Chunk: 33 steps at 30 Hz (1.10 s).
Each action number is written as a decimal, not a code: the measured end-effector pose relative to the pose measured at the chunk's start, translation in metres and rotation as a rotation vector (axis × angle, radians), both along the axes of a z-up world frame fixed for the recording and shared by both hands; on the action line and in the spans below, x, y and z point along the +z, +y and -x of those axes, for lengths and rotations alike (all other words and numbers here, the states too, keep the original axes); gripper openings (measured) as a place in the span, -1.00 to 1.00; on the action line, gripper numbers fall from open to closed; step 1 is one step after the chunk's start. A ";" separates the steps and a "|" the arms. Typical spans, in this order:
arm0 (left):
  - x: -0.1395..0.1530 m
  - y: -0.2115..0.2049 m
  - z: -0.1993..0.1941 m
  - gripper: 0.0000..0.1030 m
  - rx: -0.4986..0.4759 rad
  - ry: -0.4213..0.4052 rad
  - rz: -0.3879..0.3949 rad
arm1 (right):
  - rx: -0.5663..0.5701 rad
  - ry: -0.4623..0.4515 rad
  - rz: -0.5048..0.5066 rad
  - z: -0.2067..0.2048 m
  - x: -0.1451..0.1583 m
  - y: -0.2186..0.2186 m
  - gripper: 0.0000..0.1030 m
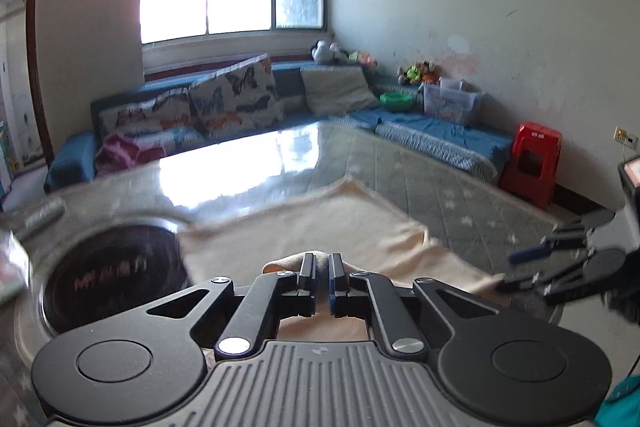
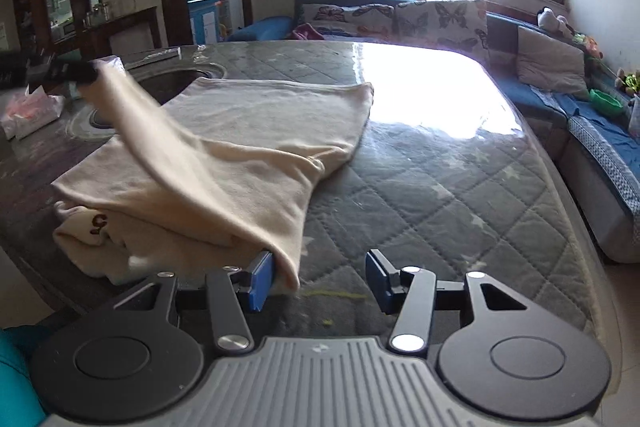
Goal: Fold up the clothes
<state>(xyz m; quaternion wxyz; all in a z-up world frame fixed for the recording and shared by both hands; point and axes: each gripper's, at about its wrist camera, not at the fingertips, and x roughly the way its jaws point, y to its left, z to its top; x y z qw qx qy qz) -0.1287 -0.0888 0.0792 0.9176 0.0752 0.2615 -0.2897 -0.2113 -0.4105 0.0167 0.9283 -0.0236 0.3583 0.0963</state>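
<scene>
Two grippers work on one cream garment (image 2: 224,155) spread over a quilted table cover (image 2: 460,195). The left gripper (image 1: 321,277) has its jaws clenched on a bunched fold of the cloth, which pokes out just ahead of the fingertips and also shows beneath them, between the two linkages. From the right wrist view the same gripper (image 2: 86,73) appears at the far left, lifted off the surface, with a band of fabric stretching from its tips down to the rest of the garment.

The right gripper (image 2: 320,281) stands with its jaws apart and nothing pinched between them. A hanging corner of the garment drapes just inside the left blue pad (image 2: 260,281), touching or nearly touching it; the right pad stands clear, with only the quilted cover visible in the gap. The main body of the garment lies ahead and to the left of these jaws, a dark printed mark showing on a lower layer at its near left edge.

Ahead and left of the left jaws sits a round black inset (image 1: 116,275) in the table, its near side partly covered by the cloth. A sofa (image 2: 400,15) with butterfly cushions lies well beyond both pairs of jaws.
</scene>
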 end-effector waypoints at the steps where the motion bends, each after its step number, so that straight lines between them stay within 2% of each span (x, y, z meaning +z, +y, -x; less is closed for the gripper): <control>1: -0.008 0.005 0.001 -0.87 0.008 0.026 -0.008 | -0.008 0.009 0.002 0.001 0.000 -0.003 -0.02; 4: -0.032 0.017 0.004 -0.81 0.041 0.103 -0.042 | -0.013 0.034 0.011 0.004 -0.001 -0.008 -0.02; 7: -0.046 0.026 0.007 -0.81 0.070 0.147 -0.072 | 0.004 0.059 0.037 0.008 0.002 -0.012 -0.04; 11: -0.040 0.035 0.006 -0.81 0.110 0.137 -0.042 | 0.019 0.031 0.053 0.006 0.018 -0.019 -0.07; 15: -0.031 0.025 -0.002 -0.81 0.090 0.117 0.003 | 0.044 -0.022 0.026 -0.023 0.029 -0.013 -0.12; 19: -0.032 0.004 -0.010 -0.81 0.040 0.112 0.027 | 0.114 -0.040 -0.005 -0.055 0.028 0.005 -0.38; 21: -0.035 -0.004 -0.016 -0.81 0.028 0.115 0.032 | 0.167 -0.026 -0.035 -0.072 0.022 0.016 -0.45; 23: -0.040 -0.008 -0.024 -0.81 0.031 0.129 0.038 | 0.189 -0.027 -0.022 -0.083 0.014 0.025 -0.46; 29: -0.057 0.001 -0.040 -0.81 0.069 0.194 0.036 | 0.129 0.004 -0.025 -0.103 -0.002 0.016 -0.49; 31: -0.056 0.006 -0.041 -0.81 0.063 0.200 0.049 | 0.117 0.019 -0.064 -0.102 -0.003 0.006 -0.49; 33: -0.054 0.006 -0.041 -0.81 0.058 0.193 0.048 | 0.118 0.000 -0.051 -0.101 0.003 0.006 -0.48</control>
